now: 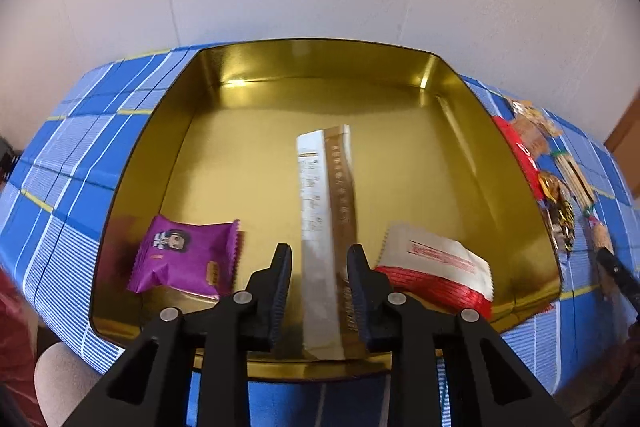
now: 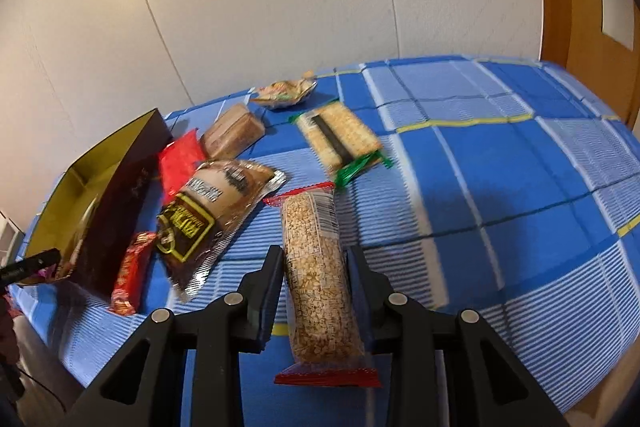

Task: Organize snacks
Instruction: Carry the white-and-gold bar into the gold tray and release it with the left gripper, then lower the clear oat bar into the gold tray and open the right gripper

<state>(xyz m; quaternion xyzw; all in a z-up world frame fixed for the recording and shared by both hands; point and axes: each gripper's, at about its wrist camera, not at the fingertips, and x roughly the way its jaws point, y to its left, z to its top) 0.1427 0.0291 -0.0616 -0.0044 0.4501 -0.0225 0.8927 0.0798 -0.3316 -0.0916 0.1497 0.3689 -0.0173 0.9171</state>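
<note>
Between my right gripper's point(image 2: 314, 263) fingers runs the grain bar point(image 2: 316, 279), clamped, pointing to 12 o'clock above the surface point(image 2: 500, 195). On my left gripper point(image 1: 320, 263), the fingers stand apart, the white-and-brown stick pack point(image 1: 326, 211) between them over the gold tin point(image 1: 248, 155).

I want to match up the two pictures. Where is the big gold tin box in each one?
Left wrist view: the gold tin fills the middle, open, with snacks lying inside.
Right wrist view: the same tin sits at the left edge, its dark outer wall facing us.
Shared landmark: the blue checked tablecloth under it.
</note>
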